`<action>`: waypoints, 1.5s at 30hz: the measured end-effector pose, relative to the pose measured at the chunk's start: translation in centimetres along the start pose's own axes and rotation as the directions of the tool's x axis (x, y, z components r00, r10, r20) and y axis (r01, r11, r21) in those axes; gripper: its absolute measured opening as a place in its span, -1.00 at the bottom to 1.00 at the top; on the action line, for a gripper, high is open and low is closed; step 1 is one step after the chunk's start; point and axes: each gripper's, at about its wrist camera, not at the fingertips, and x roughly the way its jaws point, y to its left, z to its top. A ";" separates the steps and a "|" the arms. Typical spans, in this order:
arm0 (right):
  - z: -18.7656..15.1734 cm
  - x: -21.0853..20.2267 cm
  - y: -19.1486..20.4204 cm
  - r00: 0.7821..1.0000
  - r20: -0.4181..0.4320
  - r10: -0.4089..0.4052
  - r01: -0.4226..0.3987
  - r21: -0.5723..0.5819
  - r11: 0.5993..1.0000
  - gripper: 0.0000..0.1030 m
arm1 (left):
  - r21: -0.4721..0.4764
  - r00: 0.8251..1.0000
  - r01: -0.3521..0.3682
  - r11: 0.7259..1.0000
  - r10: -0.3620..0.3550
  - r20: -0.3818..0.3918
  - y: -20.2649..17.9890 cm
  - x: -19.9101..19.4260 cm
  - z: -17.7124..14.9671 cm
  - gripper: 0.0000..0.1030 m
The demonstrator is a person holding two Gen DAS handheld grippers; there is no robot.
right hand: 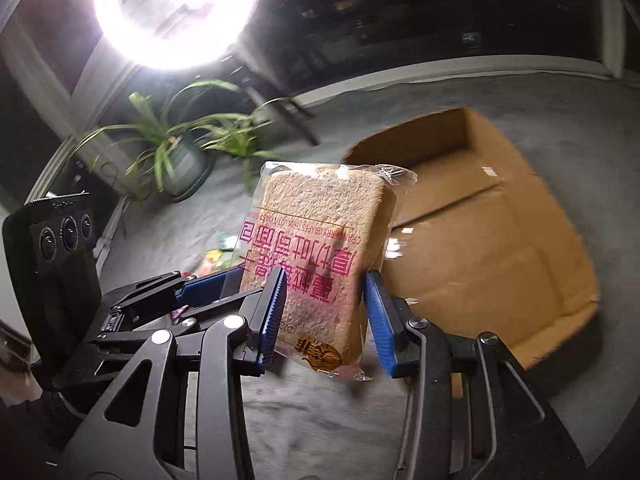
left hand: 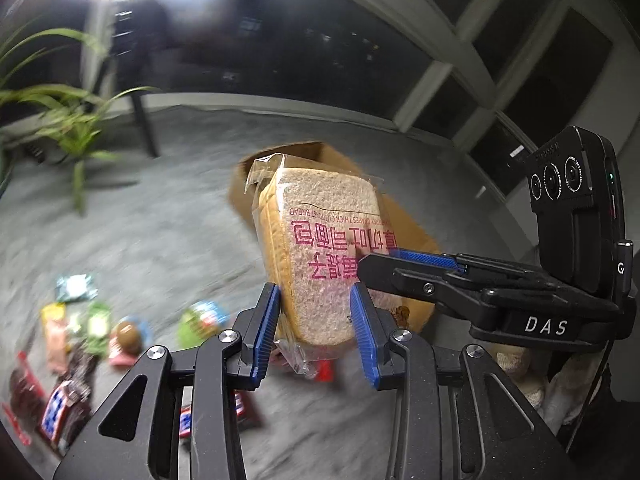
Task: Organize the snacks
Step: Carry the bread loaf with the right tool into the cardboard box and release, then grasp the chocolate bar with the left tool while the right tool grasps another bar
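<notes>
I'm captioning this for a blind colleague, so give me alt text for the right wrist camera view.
A clear-wrapped pack of sliced bread with pink print is held in the air between the blue fingers of the right gripper, while the left gripper grips its left side. Behind it an open cardboard box lies on grey carpet, with a potted plant and a bright ring light beyond.

Bread bag (left hand: 328, 256): "THICK CUT TOAST BREAD"; right tool (left hand: 472, 276): "DAS".
</notes>
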 end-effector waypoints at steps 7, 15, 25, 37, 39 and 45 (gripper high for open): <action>-0.1 -2.2 -4.8 0.996 0.027 -0.088 0.086 0.079 0.993 -0.17 | 0.090 0.998 0.050 0.995 -0.046 -0.046 -3.6 4.1 1.3 -0.32; -0.7 -3.3 -7.7 0.989 0.032 -0.146 0.141 0.134 0.981 -0.17 | 0.166 0.996 0.065 0.984 -0.053 -0.078 -6.9 6.9 2.0 -0.32; -0.7 -4.1 -8.7 0.978 0.047 -0.203 0.193 0.154 0.969 -0.17 | 0.231 0.999 -0.003 0.973 0.014 -0.048 -8.3 7.3 2.9 -0.33; 0.1 -3.9 -4.6 0.982 0.075 -0.173 0.170 0.054 0.984 -0.17 | 0.279 0.995 -0.099 0.955 0.089 0.049 -6.9 2.6 5.9 -0.33; 0.3 -3.7 -3.8 0.985 0.072 -0.159 0.157 0.037 0.987 -0.17 | 0.302 0.991 -0.127 0.945 0.105 0.089 -7.1 0.9 7.6 -0.33; 0.5 -3.1 -1.5 0.992 0.061 -0.111 0.112 -0.009 0.994 -0.17 | 0.385 0.972 -0.206 0.900 0.141 0.191 -8.9 -5.1 12.7 -0.33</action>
